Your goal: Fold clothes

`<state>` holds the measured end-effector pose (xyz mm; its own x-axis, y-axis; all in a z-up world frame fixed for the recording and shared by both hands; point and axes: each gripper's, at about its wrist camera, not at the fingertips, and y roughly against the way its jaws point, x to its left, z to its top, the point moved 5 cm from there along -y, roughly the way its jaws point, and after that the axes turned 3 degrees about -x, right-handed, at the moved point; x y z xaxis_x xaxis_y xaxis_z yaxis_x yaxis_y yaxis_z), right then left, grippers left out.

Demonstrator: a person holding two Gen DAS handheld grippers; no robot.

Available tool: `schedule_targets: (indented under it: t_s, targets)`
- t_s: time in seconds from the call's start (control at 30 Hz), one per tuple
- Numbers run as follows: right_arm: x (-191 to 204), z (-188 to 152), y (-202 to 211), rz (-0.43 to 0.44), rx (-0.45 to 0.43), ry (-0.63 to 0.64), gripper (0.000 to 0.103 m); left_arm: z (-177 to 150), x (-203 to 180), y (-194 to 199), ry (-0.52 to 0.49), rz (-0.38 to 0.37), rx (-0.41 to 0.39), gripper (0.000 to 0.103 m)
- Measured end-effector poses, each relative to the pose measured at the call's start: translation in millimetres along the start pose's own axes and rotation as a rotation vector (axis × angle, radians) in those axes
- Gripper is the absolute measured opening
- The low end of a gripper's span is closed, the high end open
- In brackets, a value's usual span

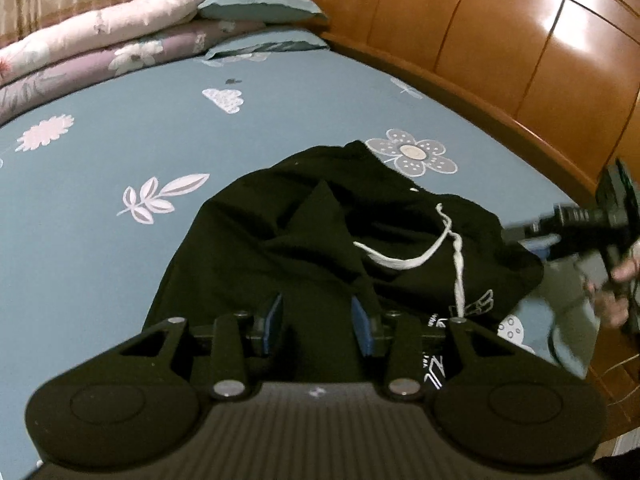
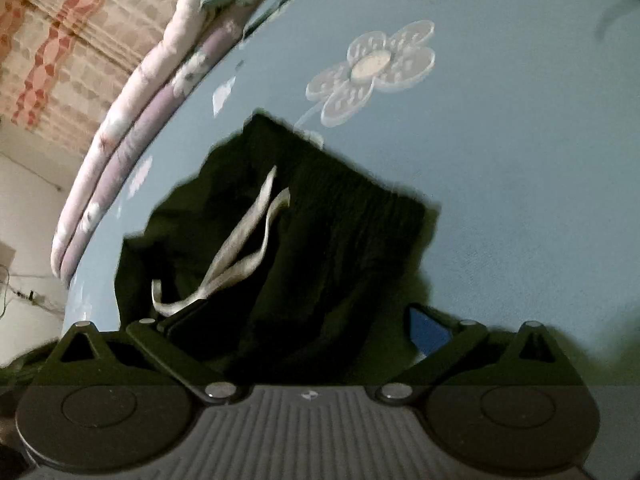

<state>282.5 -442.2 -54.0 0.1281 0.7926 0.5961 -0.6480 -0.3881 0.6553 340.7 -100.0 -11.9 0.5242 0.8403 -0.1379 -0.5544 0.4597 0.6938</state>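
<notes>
The black garment (image 1: 320,232) lies crumpled on the blue flowered bedsheet (image 1: 100,184), not flat and not in a tidy fold, its white drawstring (image 1: 404,262) looped on top. From my left gripper (image 1: 318,326) the cloth runs from right under the blue pads up toward twelve o'clock, with the bulk leaning to one and two o'clock. My left jaws stand narrow, parted, with dark cloth in the gap; whether they pinch it I cannot tell. My right gripper (image 2: 304,330) has its jaws spread wide, cloth directly beneath and stretching to eleven and twelve o'clock.

Both hands sit at the garment's near edge; the left seems more centred on it. The left view alone shows white print near the hem at four o'clock, the wooden headboard (image 1: 500,48) and my right hand's tool at three o'clock. The right view is blurred, but shows the drawstring (image 2: 244,240) lying toward eleven.
</notes>
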Motion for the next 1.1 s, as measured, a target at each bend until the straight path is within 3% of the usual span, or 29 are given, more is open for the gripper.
schedule_targets:
  t_s: [0.07,0.2,0.27,0.4,0.47,0.6,0.73,0.87,1.1]
  targets:
    - [3.7,18.6,5.4,-0.03,-0.033,0.061,0.103,-1.8,-3.0,4.3,0.006,-0.007,-0.004,0.038]
    - [16.5,56.5,-3.0,-0.003,-0.061,0.187,0.103,-7.9,-6.3,9.5,0.026,0.001,-0.001,0.038]
    - [25.4,71.5,-19.5,0.012,-0.024,0.258,0.1,-11.3,-7.3,12.5,0.035,0.008,-0.001,0.038]
    - [40.1,93.5,-68.5,0.024,0.1,0.356,0.081,-17.5,-3.7,20.9,0.067,0.038,0.002,0.038]
    - [42.0,100.3,-92.3,0.029,0.136,0.381,0.081,-21.7,-2.3,25.7,0.078,0.056,0.007,0.038]
    - [33.3,112.5,-129.1,0.024,0.183,0.377,0.083,-31.6,-0.4,35.2,0.099,0.089,0.014,0.038]
    - [34.2,113.6,-138.9,0.16,0.252,0.31,0.088,-41.0,1.7,42.7,0.125,0.107,0.02,0.039]
    - [41.7,98.4,-139.6,0.254,0.331,0.339,0.092,-42.6,4.0,48.8,0.138,0.119,0.011,0.039]
    - [36.5,106.7,-145.3,0.321,0.347,0.266,0.092,-40.8,2.4,45.4,0.133,0.113,0.018,0.039]
